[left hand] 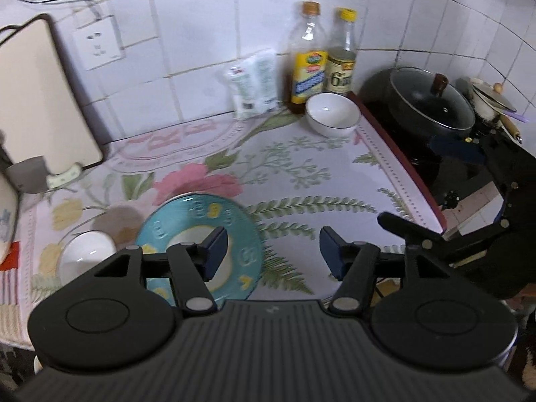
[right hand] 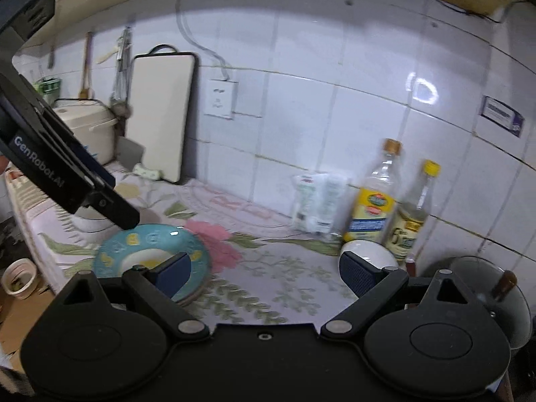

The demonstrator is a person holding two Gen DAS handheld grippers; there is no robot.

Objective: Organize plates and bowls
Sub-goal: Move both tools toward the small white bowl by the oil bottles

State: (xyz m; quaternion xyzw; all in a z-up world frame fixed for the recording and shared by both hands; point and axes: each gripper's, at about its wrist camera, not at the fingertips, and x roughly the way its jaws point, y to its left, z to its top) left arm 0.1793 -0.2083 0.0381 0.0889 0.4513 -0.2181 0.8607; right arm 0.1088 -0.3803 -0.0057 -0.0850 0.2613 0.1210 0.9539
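Observation:
A teal plate with yellow marks and a white centre lies on the flowered counter cloth, partly under my left gripper's left finger. My left gripper hangs above the cloth just right of the plate, open, with nothing between its pads. One white bowl stands at the back by the bottles, another white bowl just left of the plate. My right gripper is open and empty, between the teal plate and the back bowl. One of the right gripper's fingers shows at the counter's right edge.
Two bottles and white packets stand against the tiled wall. A lidded black pan sits on the stove past the counter's right edge. A cutting board, a wall socket and a rice cooker are on the left.

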